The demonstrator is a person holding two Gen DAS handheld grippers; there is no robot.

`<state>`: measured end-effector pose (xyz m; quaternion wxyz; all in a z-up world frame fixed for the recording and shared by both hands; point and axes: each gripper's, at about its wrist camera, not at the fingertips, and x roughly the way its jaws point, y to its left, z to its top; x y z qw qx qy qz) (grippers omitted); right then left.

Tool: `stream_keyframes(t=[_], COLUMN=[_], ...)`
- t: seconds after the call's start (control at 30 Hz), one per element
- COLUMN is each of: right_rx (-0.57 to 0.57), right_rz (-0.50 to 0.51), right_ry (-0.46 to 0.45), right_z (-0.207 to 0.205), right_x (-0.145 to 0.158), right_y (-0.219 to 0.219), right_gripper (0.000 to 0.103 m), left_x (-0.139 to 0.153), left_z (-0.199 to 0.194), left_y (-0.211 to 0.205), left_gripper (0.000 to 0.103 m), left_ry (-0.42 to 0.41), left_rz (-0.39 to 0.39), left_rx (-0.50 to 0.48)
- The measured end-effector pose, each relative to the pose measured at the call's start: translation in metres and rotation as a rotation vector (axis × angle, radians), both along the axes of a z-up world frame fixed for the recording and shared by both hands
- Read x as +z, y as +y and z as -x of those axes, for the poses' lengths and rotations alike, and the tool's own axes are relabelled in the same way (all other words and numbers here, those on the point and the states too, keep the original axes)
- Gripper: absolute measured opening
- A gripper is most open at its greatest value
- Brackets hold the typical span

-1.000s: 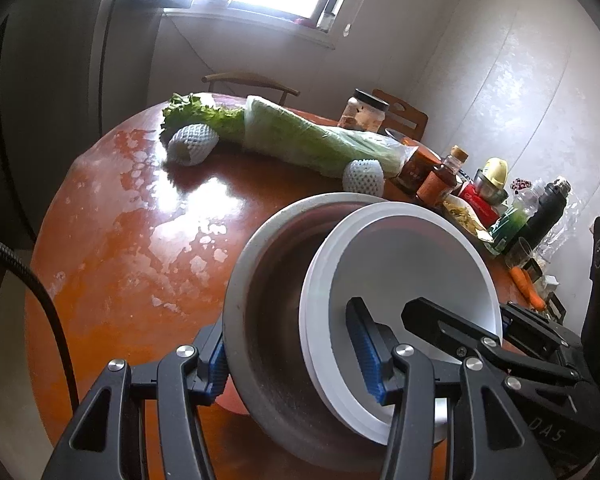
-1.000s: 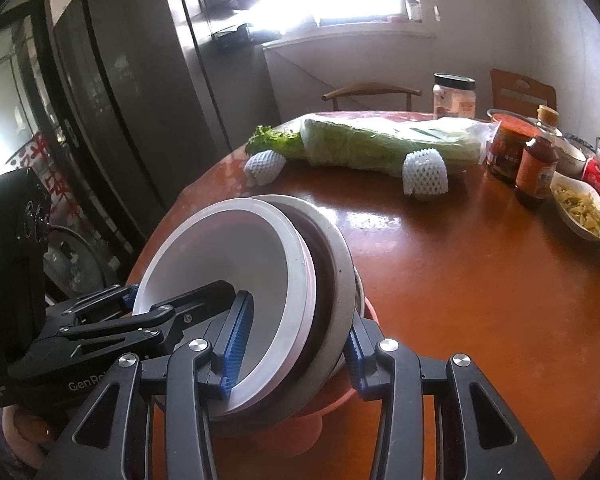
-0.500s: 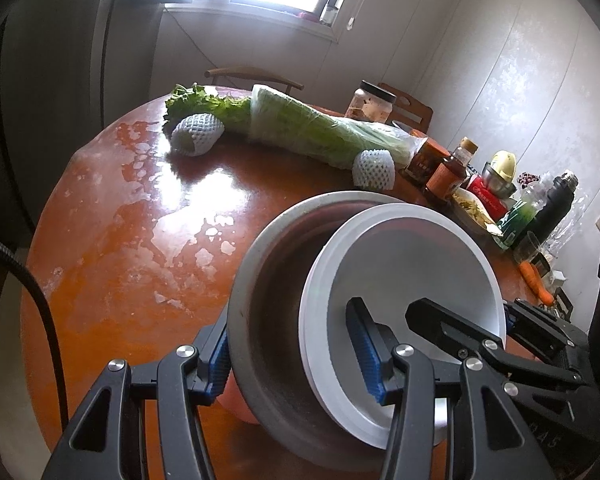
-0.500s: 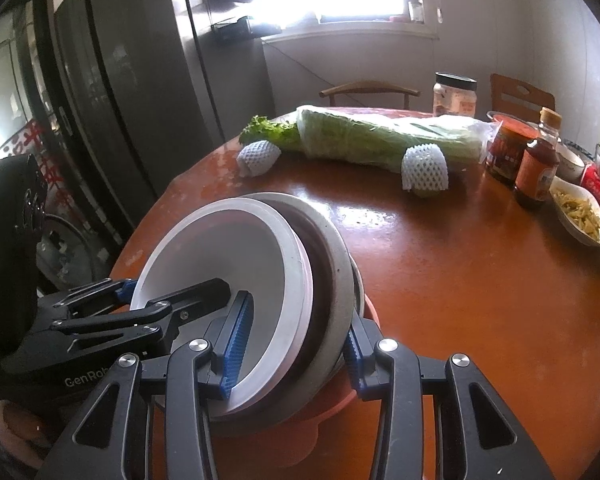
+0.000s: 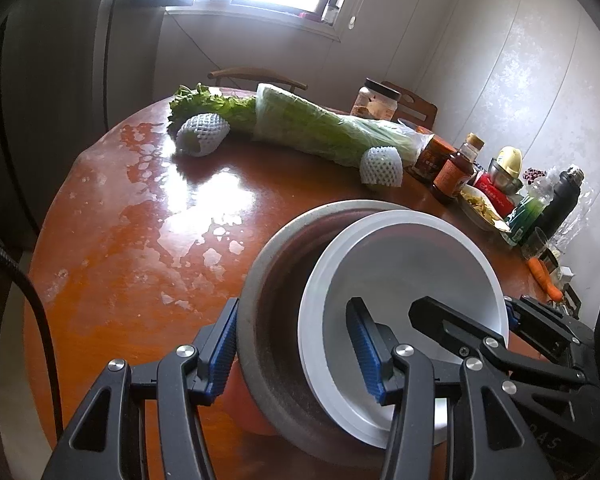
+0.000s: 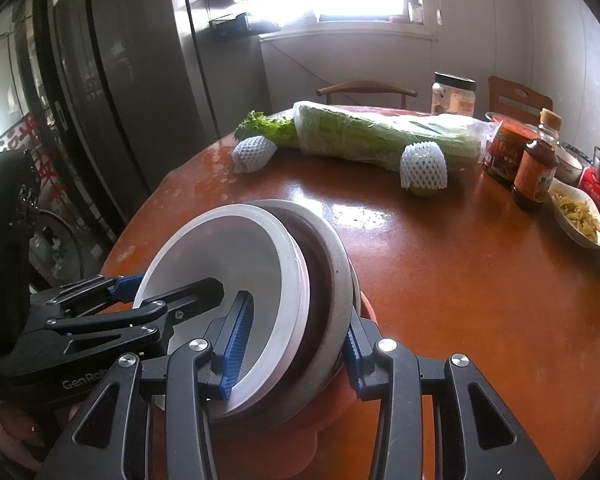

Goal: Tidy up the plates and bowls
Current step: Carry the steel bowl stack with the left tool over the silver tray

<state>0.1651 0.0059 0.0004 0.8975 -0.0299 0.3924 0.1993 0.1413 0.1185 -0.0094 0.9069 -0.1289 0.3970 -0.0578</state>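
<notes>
Both claws pinch one nested stack at the near edge of the surface [image 6: 480,280]. Left claw [image 5: 296,344] and right claw [image 6: 296,354] each straddle the white bowl [image 6: 228,264] and grey bowl [image 5: 268,280] rims from opposite sides. Stack tilted; open surface lies beyond.

Along the bottom of the left wrist view sits the left black plastic two-finger gripper [image 5: 296,342], its angular linkage arms cut with triangular openings and pinned by round silver screws. Its fingers carry ribbed blue pads [image 5: 364,354]. A black cable [image 5: 40,312] curves down the left edge. The right black plastic two-finger gripper [image 6: 296,354], low in its own view, has the same build; white lettering "GenRo" marks the other gripper's body at lower left.
</notes>
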Motion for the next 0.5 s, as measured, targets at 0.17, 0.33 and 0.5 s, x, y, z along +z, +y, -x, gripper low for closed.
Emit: stream_keyframes(t=[0.17,0.33,0.5], right_rx=[-0.001,-0.002,0.001], right_rz=[0.002,0.006,0.013], right_ry=[-0.002,-0.001,-0.005], right_z=[0.0003,0.0005,0.0014], right_x=[-0.0005,-0.0016,-0.002], right_y=[-0.0002,-0.0018,-0.0029], right_gripper=[0.043,0.043,0.043], left_x=[-0.0006,-0.0017,-0.002], left_z=[0.0002,0.0,-0.0001], left_y=[-0.0004,-0.001,-0.002], left_gripper=[0.052,0.052,0.052], left_ry=[0.002,0.005,0.006], left_rz=[-0.004,-0.008,-0.011], left_rx=[0.001,0.0,0.0])
